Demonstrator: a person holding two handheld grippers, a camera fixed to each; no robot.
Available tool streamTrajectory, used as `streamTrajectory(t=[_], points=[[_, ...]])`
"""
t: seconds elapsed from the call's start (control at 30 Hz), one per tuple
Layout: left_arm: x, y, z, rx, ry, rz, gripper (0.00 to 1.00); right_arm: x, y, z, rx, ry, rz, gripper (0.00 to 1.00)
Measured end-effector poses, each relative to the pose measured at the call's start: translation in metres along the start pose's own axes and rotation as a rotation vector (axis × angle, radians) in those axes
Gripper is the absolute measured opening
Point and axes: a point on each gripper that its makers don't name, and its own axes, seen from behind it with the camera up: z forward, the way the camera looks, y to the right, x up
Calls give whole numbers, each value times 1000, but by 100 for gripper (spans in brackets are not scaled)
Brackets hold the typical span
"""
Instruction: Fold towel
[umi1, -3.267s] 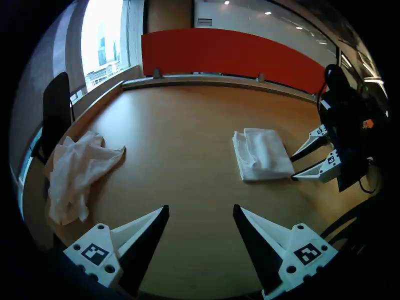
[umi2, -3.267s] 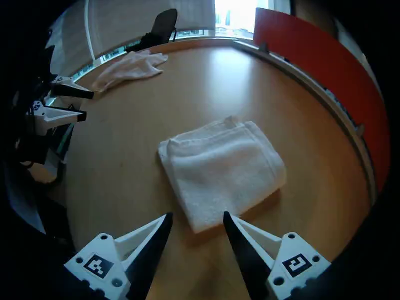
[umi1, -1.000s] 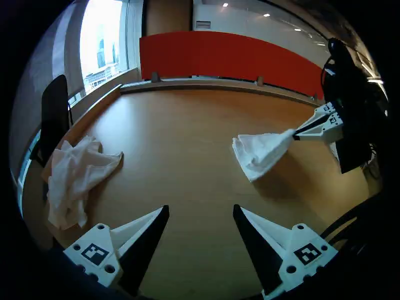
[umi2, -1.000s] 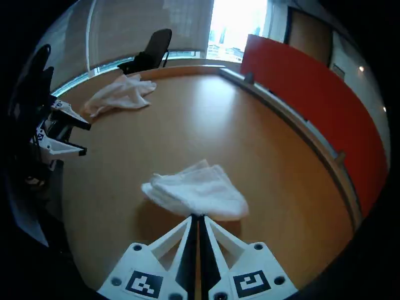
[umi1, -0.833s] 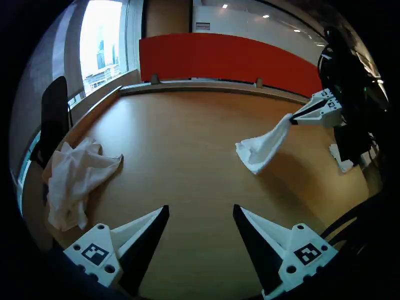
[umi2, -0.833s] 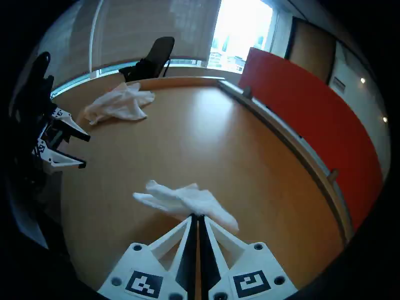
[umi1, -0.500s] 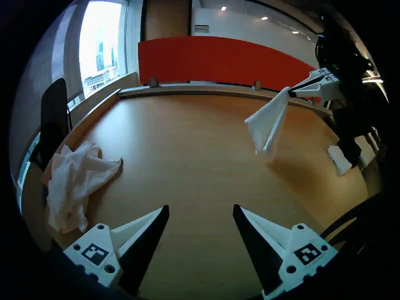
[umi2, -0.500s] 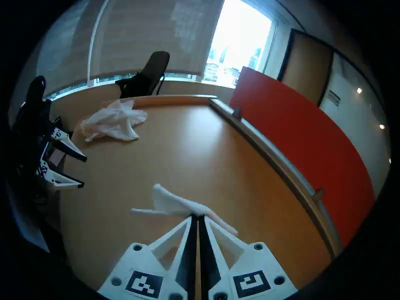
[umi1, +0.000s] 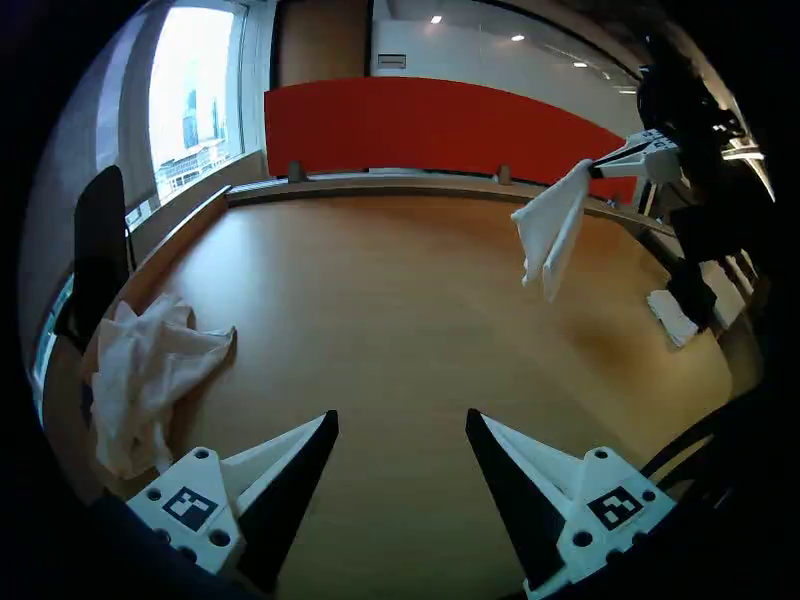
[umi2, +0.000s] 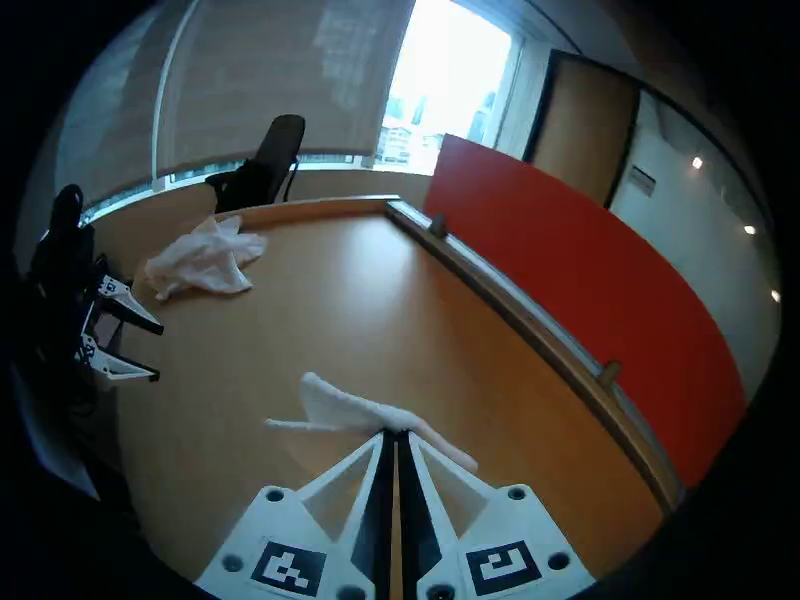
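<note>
Right gripper (umi2: 397, 436) pinches the limp, light towel (umi2: 342, 408) above the desk (umi2: 330, 300); left gripper (umi1: 400, 416), spread, wants a hanging corner.

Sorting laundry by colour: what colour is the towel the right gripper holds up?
The towel is plain white, clearest in the left gripper view.

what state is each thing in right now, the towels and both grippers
held towel: hanging loose from the right gripper, clear of the table
right gripper: shut on the held towel, up above the table
left gripper: open, empty, low over the table
crumpled towel: lying bunched near the table's edge, nothing touching it
</note>
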Motion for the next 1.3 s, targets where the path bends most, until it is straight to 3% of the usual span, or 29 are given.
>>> streamTrajectory(t=[0.27,0.63,1.3], points=[[3,3,3,-15,-1,17,95,-11,25,-20,-28,-7,41,2],[6,8,7,-28,-4,37,95,-50,65,-57,-95,-49,83,2],[17,23,16,-45,-14,86,95,-142,157,-129,-251,-148,194,2]])
